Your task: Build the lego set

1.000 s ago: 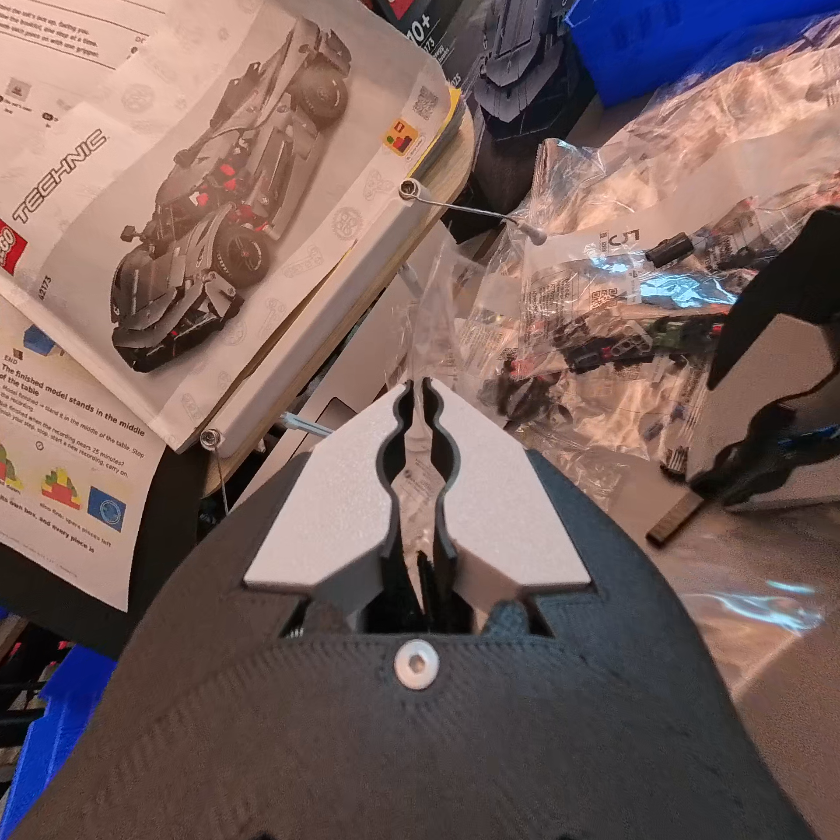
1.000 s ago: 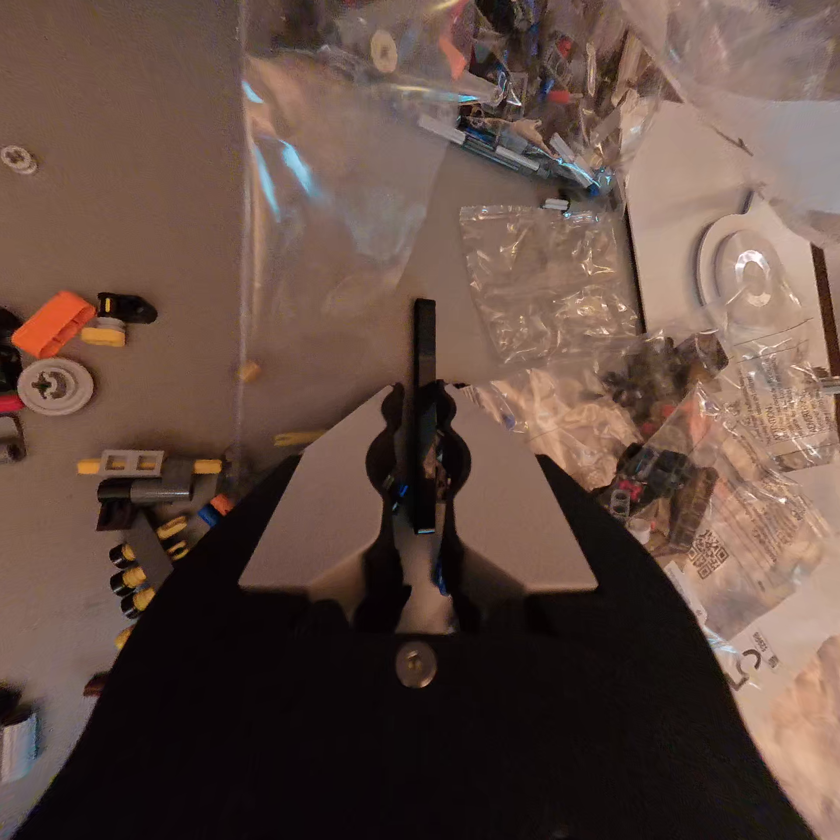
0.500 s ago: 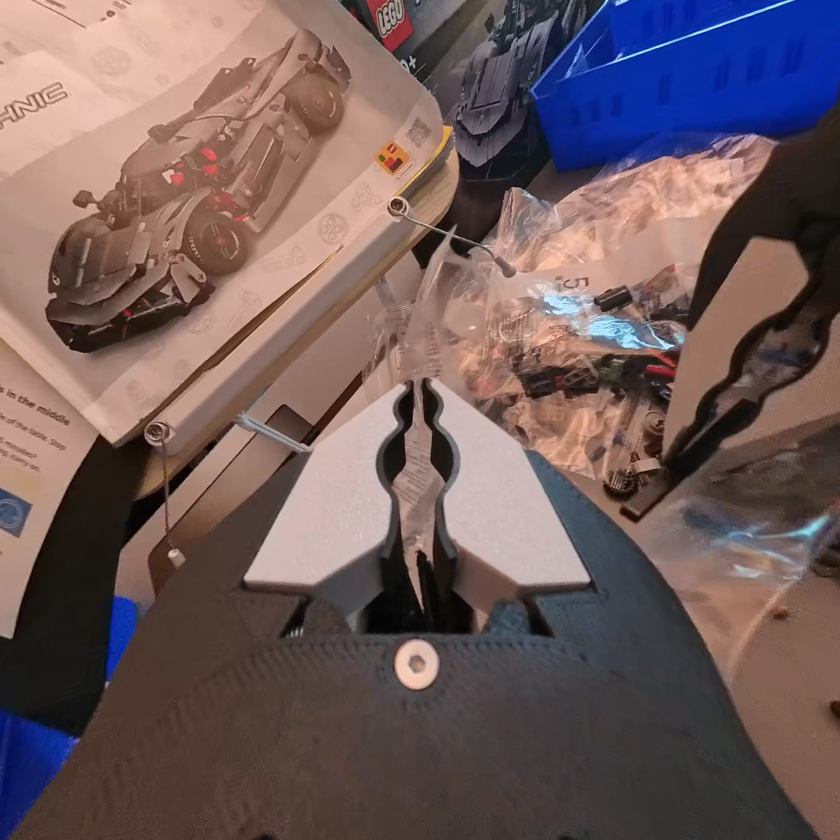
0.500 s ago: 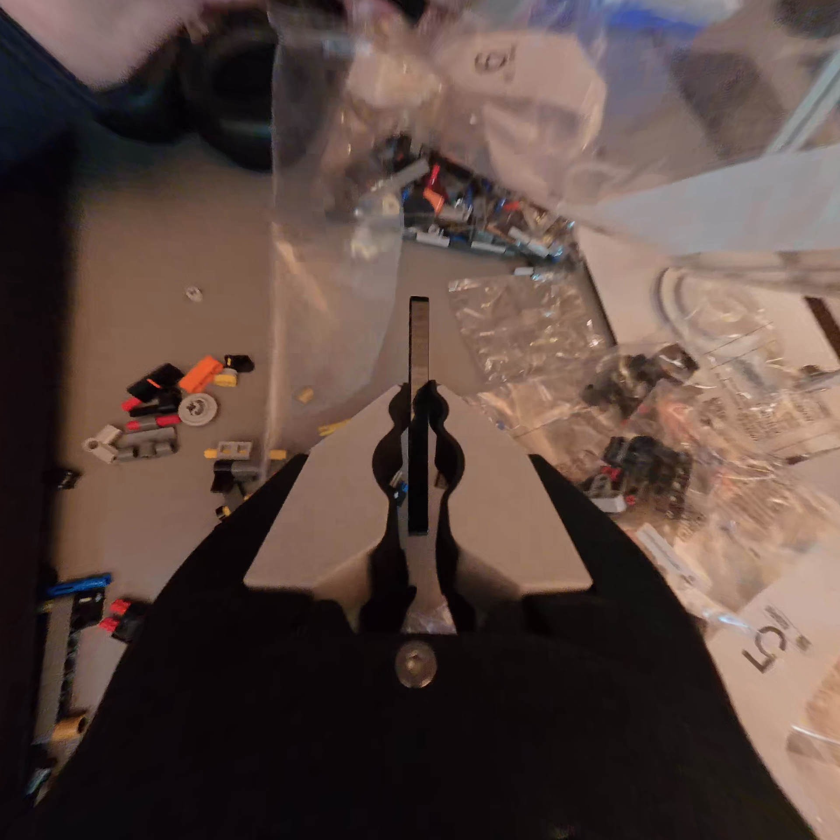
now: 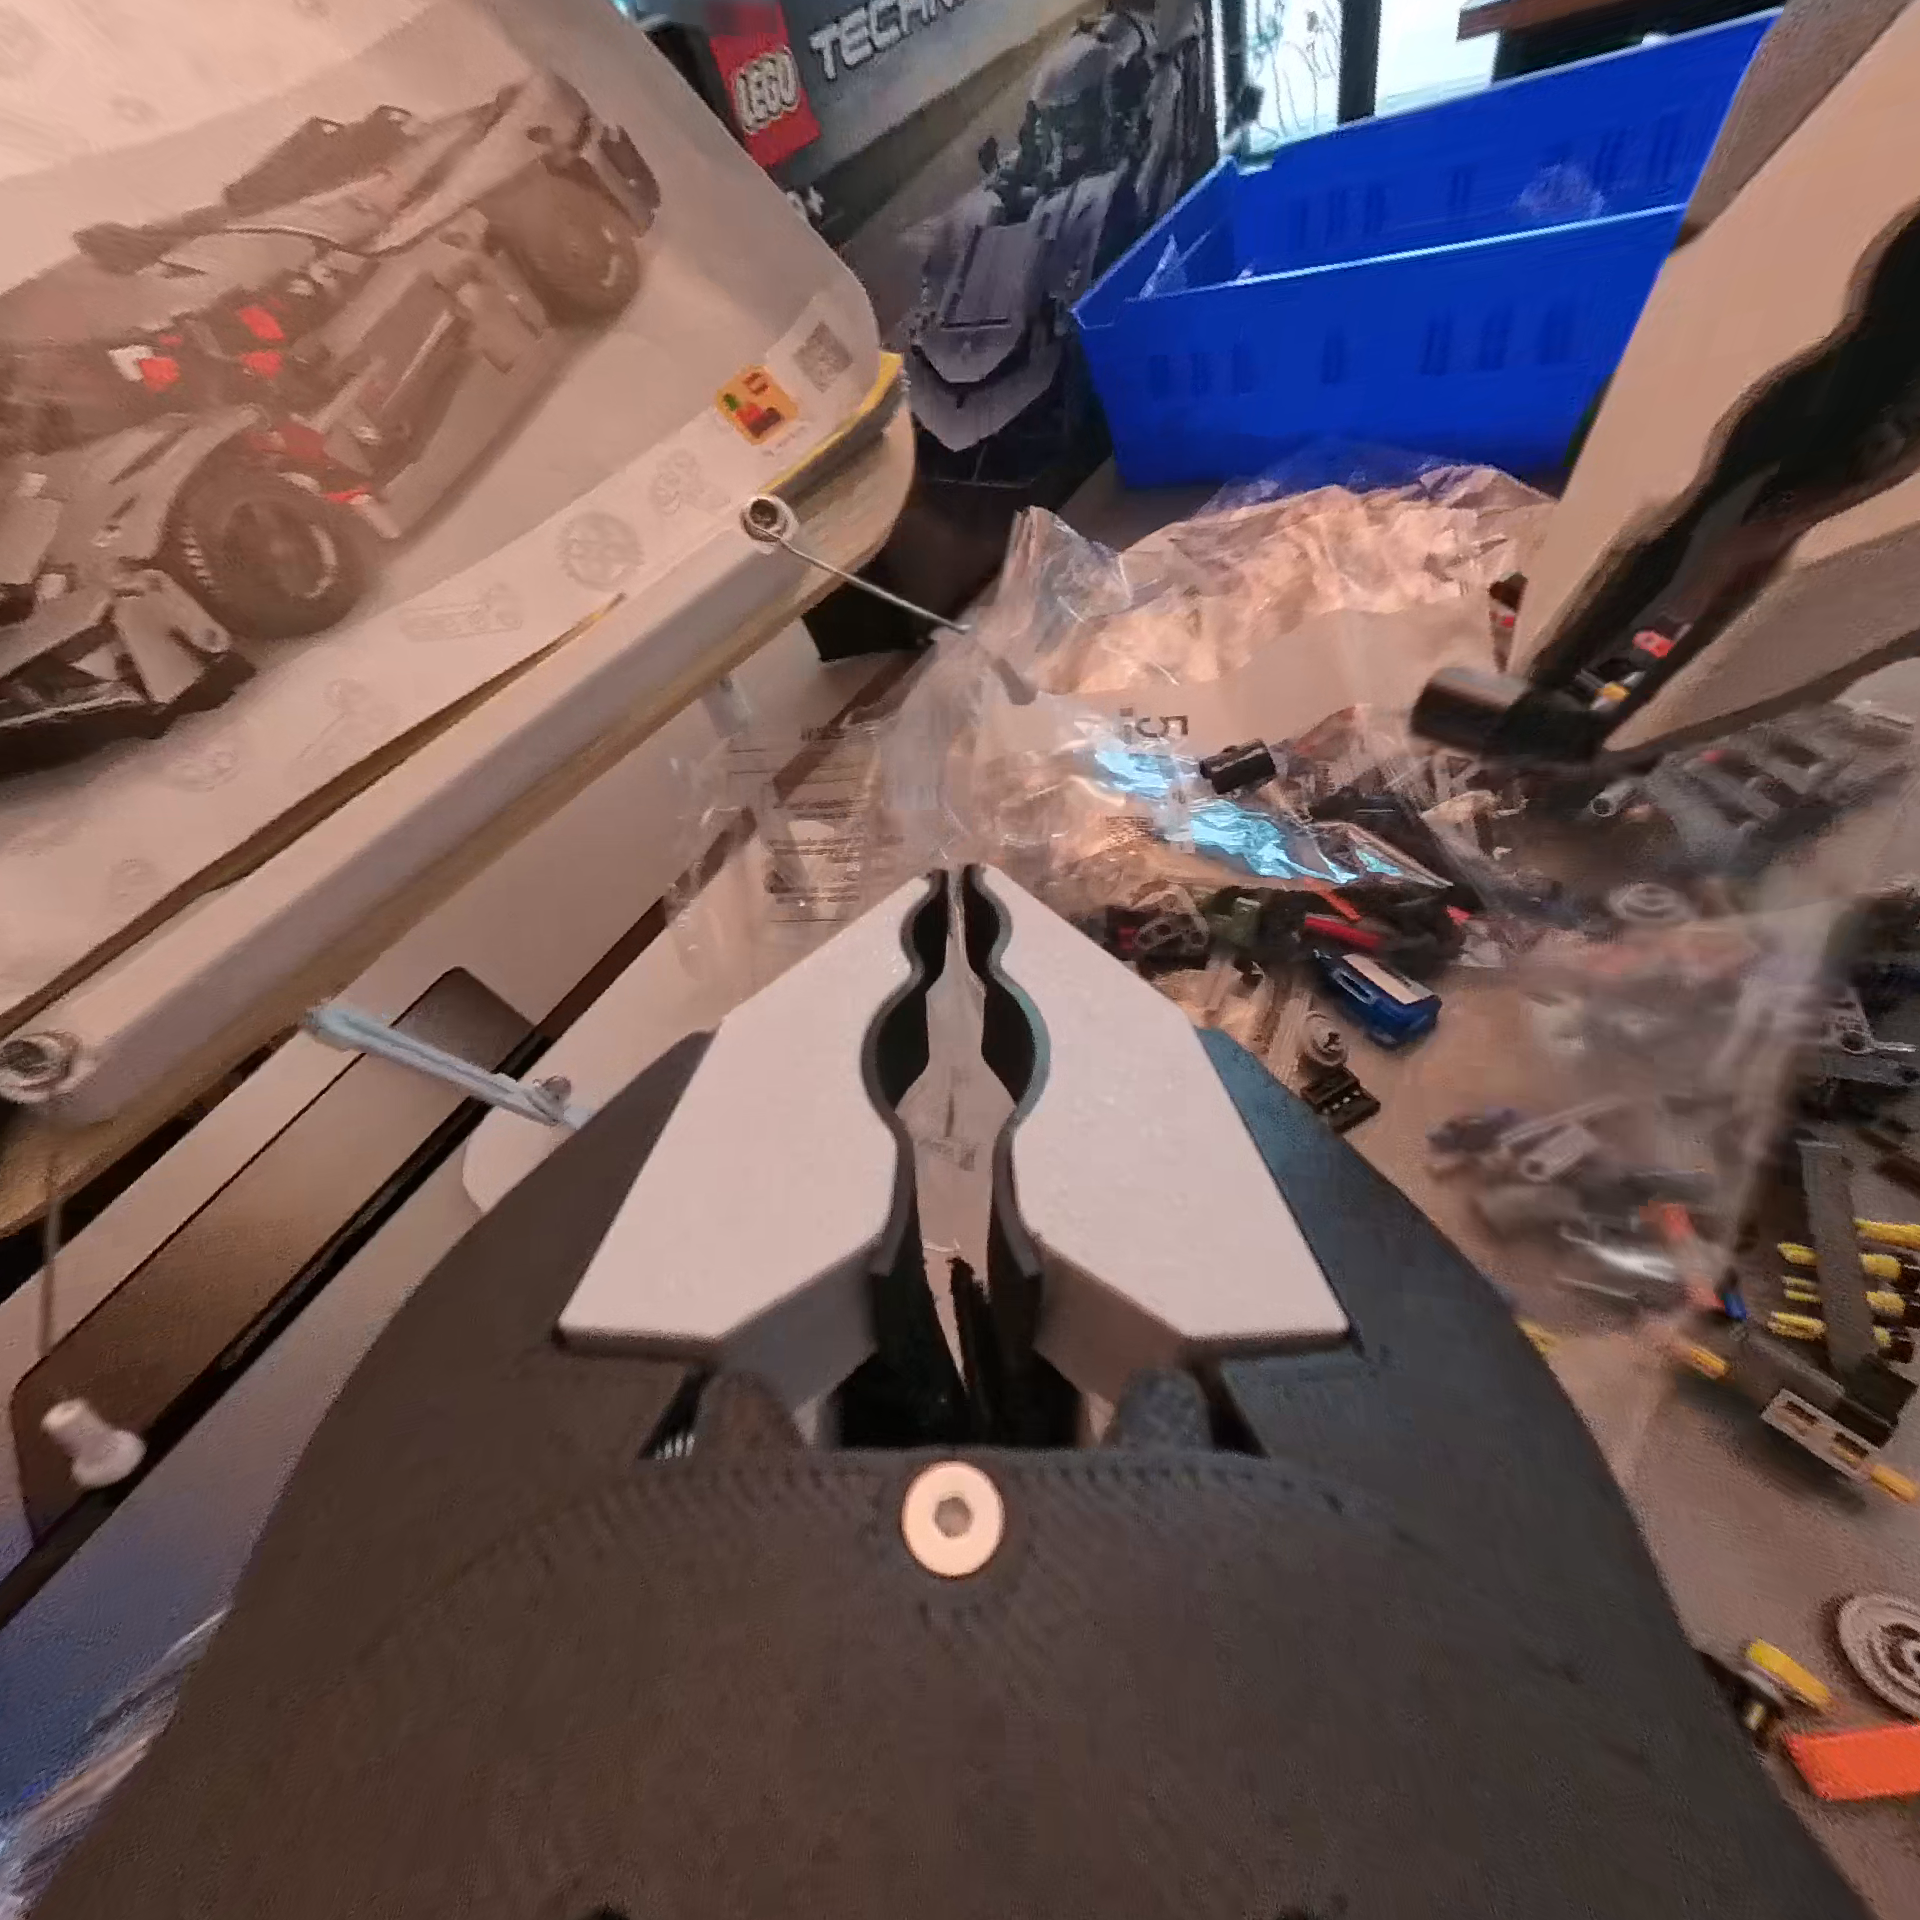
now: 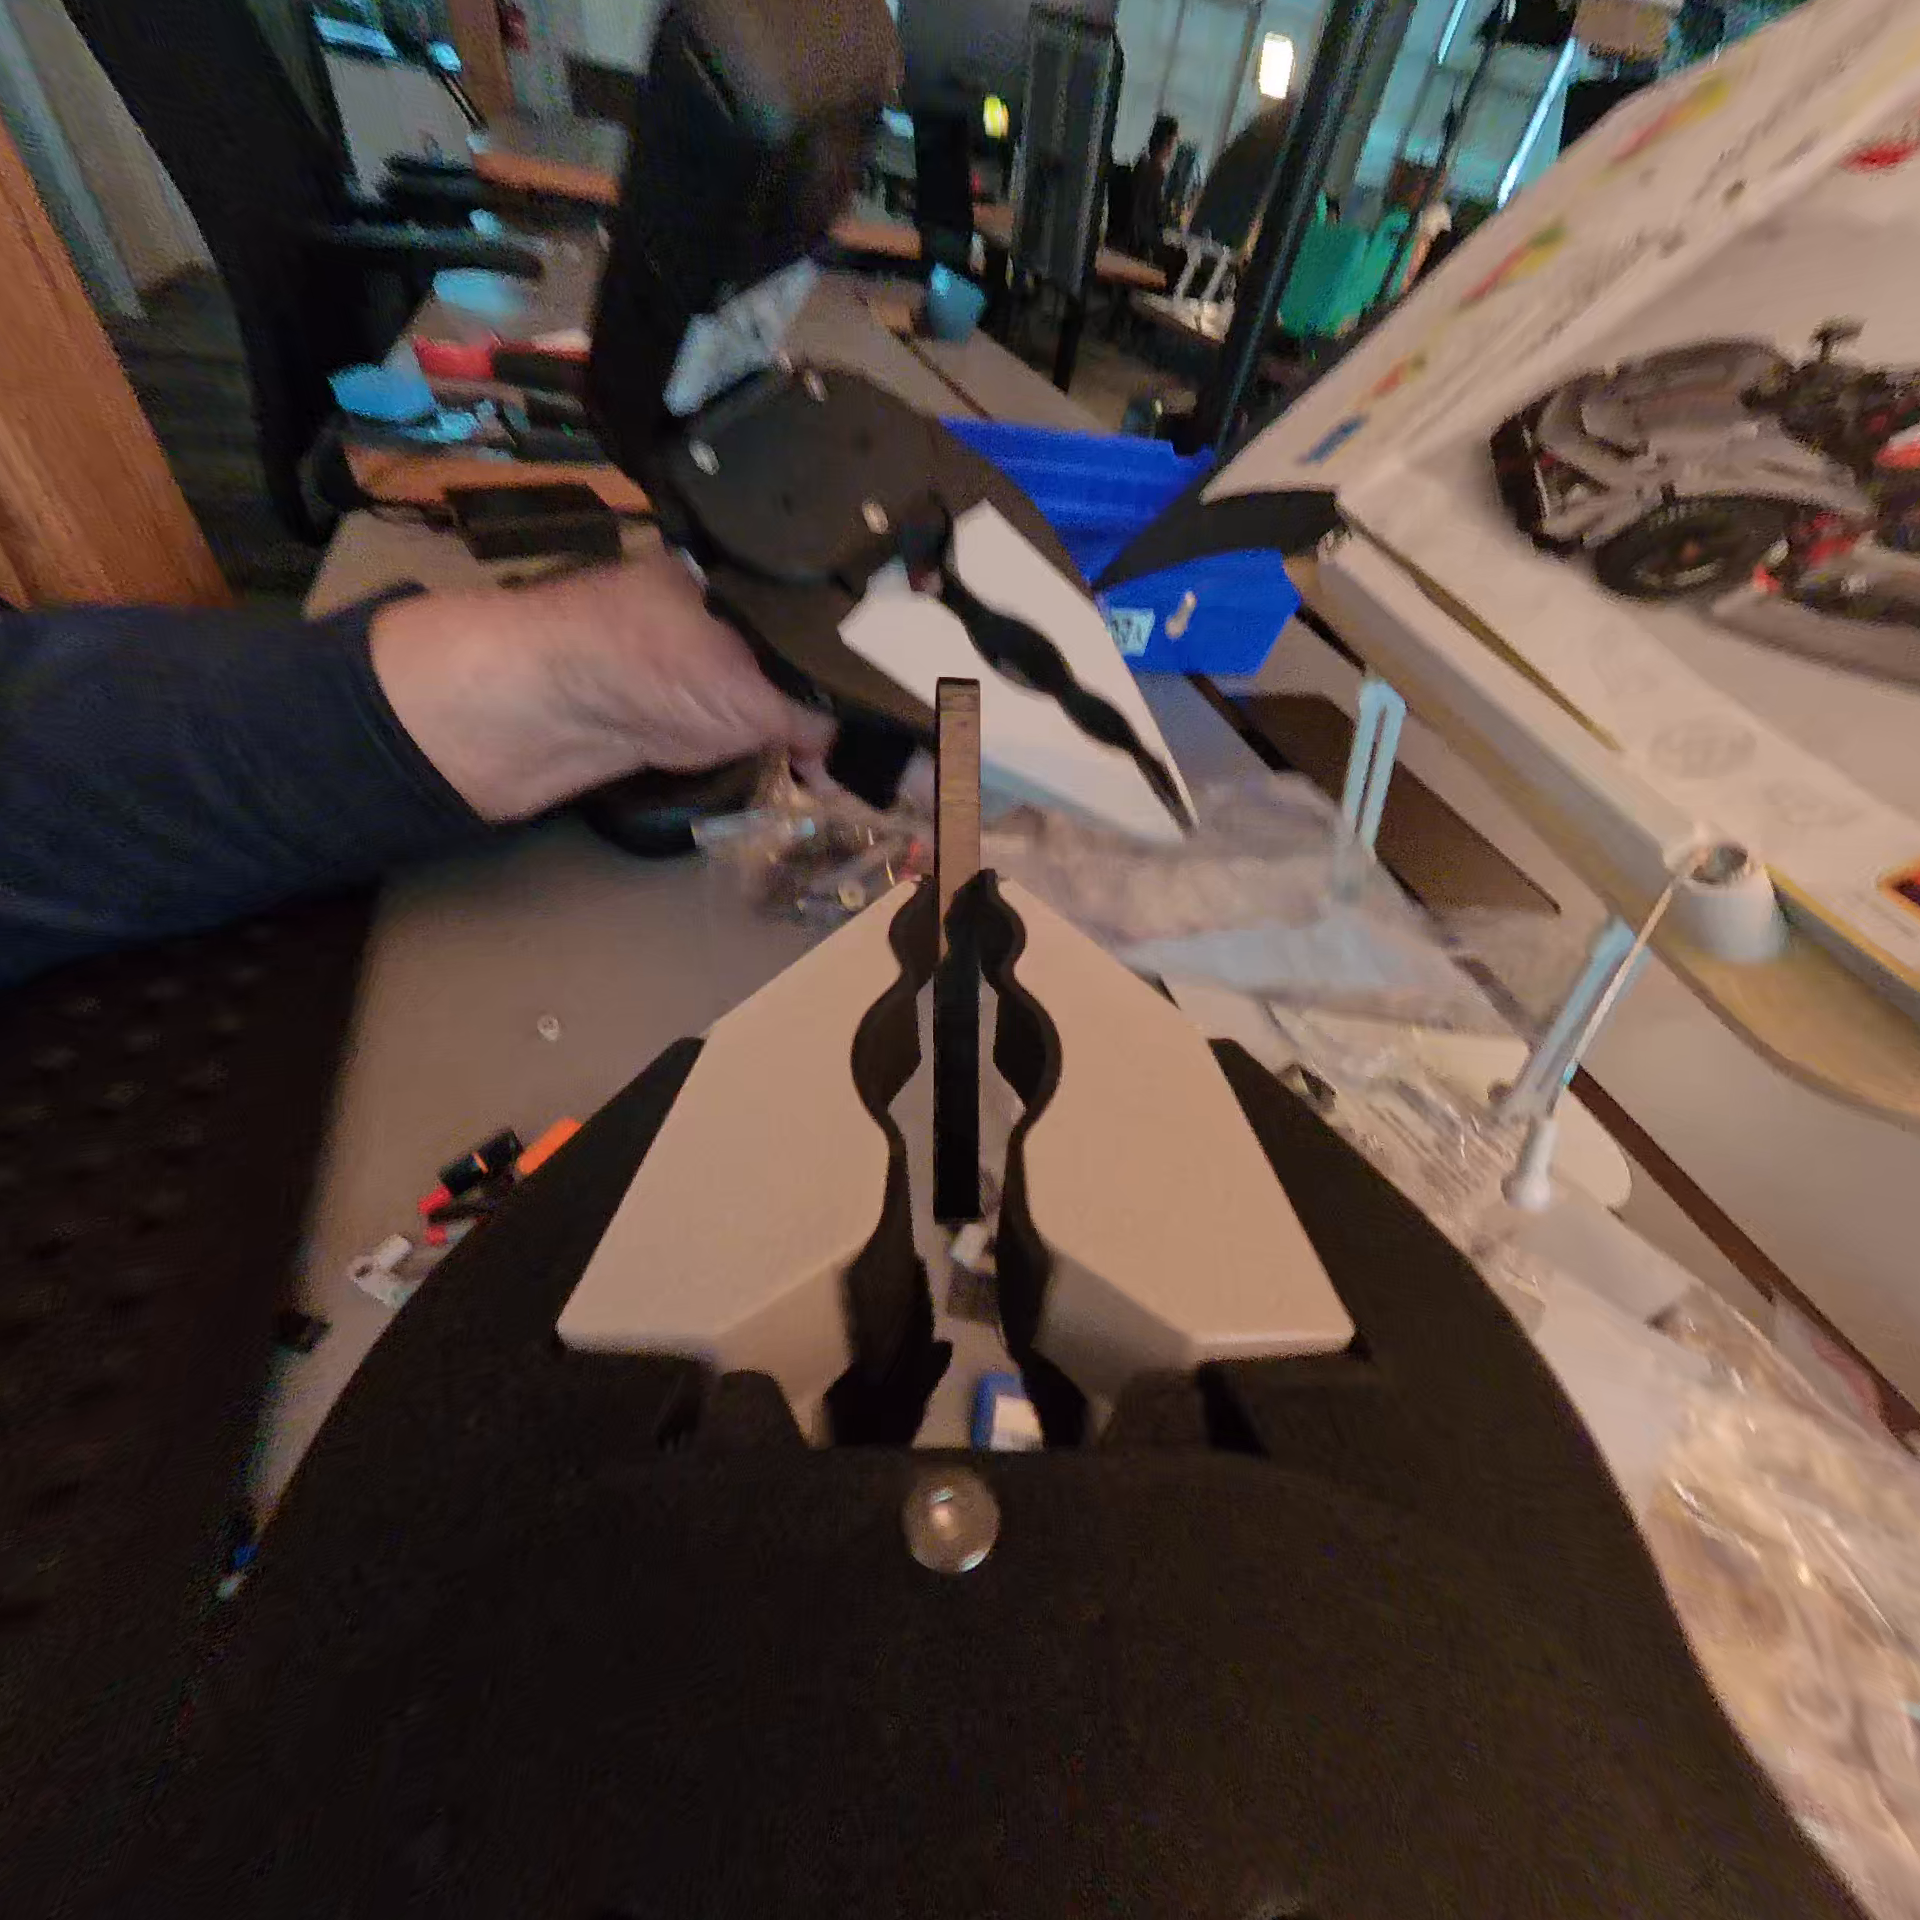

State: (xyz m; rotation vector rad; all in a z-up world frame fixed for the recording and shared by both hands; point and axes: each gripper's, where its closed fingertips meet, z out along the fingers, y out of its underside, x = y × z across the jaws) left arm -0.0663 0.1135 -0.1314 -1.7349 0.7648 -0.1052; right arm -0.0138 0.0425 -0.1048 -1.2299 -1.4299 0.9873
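Plastic bags (image 5: pixel 1195 665) crowd ahead, booklet stand (image 5: pixel 436 665) blocks left

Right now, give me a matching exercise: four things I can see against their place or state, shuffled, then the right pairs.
1. left tool
2. right tool
3. blue bin
4. instruction booklet

A. propped on a stand
B. shut on a black beam
C. behind the parts bags
D. shut on a clear plastic bag

Pairs: 1-D, 2-B, 3-C, 4-A

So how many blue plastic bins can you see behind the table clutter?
1 blue bin, at the back of the table, right of the set's box and behind the parts bags. Others may be hidden.
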